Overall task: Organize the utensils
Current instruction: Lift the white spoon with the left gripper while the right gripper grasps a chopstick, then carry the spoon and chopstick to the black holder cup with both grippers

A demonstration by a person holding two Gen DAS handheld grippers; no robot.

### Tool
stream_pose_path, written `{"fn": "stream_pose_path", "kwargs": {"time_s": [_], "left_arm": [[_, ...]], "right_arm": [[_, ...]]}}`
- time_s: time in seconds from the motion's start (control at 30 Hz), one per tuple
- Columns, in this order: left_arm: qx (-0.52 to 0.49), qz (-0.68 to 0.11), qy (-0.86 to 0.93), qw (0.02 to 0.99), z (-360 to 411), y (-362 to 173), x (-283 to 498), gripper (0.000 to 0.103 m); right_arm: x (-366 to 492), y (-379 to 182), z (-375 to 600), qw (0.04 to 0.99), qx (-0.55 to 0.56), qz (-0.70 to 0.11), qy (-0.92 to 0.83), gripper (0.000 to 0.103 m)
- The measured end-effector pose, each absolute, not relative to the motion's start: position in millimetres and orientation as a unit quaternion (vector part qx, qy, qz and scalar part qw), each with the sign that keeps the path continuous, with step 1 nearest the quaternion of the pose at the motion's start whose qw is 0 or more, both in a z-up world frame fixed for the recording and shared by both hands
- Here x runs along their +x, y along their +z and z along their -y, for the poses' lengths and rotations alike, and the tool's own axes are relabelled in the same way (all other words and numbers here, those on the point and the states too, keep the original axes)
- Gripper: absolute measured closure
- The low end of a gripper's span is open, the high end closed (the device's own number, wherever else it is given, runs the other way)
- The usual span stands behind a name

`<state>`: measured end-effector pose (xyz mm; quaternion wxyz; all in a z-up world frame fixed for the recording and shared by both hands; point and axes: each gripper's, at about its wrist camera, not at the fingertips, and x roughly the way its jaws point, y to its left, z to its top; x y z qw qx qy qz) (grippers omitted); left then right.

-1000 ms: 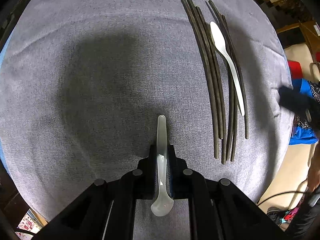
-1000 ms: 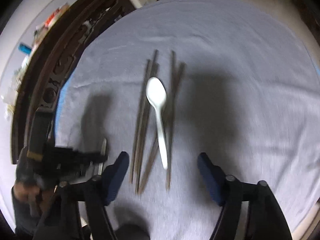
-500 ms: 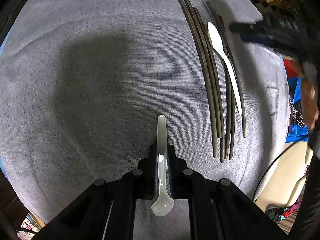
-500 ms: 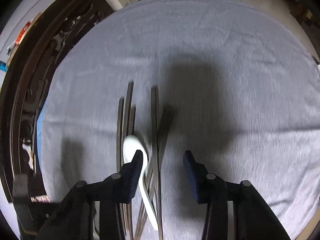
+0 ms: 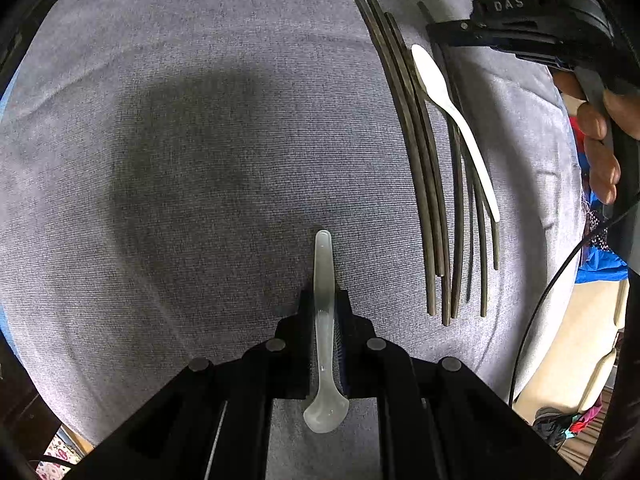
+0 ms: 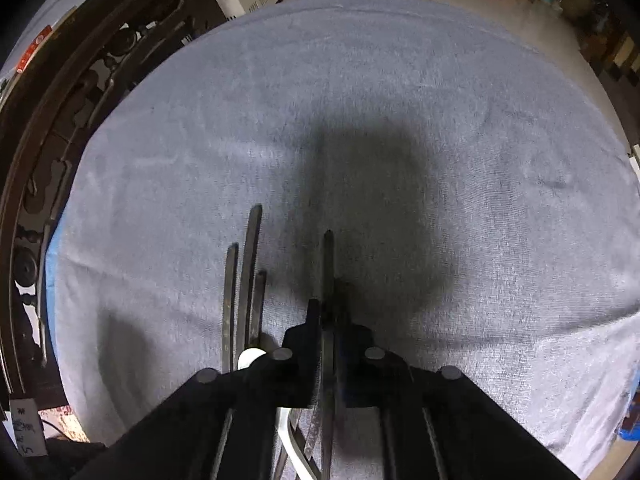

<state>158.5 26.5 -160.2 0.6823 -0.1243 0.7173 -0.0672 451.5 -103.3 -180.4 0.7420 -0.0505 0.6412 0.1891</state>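
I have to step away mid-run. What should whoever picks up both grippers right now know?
Left gripper: jaws shut on the translucent spoon, held over the grey cloth.
Right gripper: jaws shut on one dark chopstick at the far end of the pile.
Other chopsticks lie bundled on the cloth with the white spoon on top.
Done: one spoon and one chopstick gripped.
Left: separate spoons from chopsticks, set each group down together.
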Motion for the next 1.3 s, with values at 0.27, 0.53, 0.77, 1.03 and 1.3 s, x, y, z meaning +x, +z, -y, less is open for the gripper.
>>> {"fn": "stream_pose_path", "kwargs": {"time_s": [0.27,0.53,0.77,1.03,1.3], "left_arm": [[-0.129,-0.718,-0.068,0.681,-27,-160,159,0.092],[-0.113,-0.725,-0.063,0.676,-21,-162,165,0.092],[-0.115,-0.725,-0.055,0.676,-16,-160,168,0.093],[-0.120,-0.688,-0.033,0.715,-13,-139,152,0.093],[-0.140,-0.620,-0.022,0.772,-7,-94,124,0.093]], "right_arm": [[431,-175,153,0.746,-0.050,-0.641,0.173,0.096],[415,-203,182,0.718,-0.076,-0.677,0.139,0.096],[381,-182,208,0.731,-0.043,-0.665,0.150,0.096],[324,-141,244,0.762,0.004,-0.623,0.179,0.096],[305,-71,288,0.806,0.047,-0.555,0.200,0.096]]}}
